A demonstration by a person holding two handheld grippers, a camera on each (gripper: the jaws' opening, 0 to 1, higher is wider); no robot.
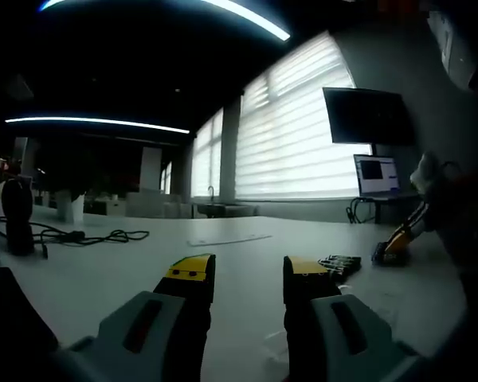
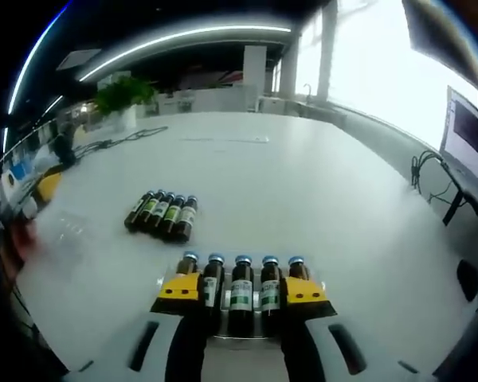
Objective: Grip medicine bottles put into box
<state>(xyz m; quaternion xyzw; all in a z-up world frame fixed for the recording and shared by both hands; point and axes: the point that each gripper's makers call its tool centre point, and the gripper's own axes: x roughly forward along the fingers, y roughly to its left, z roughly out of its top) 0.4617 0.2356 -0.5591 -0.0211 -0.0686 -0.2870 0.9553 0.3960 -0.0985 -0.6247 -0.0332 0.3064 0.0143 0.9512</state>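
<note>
- The white table [image 2: 303,191] lay broad and bare beyond five loose bottles [image 2: 162,215].
- The right gripper [image 2: 241,293] stood parted around a row of bottles [image 2: 240,288] in a clear tray.
- The left gripper [image 1: 248,272] hung parted, holding nothing.

Table [image 2: 319,191]: white, broad.
Ahead of the right gripper [image 2: 242,296]: five loose bottles [image 2: 162,215] lying side by side.
Far left: black cable [image 2: 115,142].

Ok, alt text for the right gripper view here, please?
The right gripper reaches over a row of five dark blue-capped medicine bottles standing upright in a clear tray, its yellow-tipped jaws open around the row. Further back, five more bottles lie side by side on the white table.
</note>
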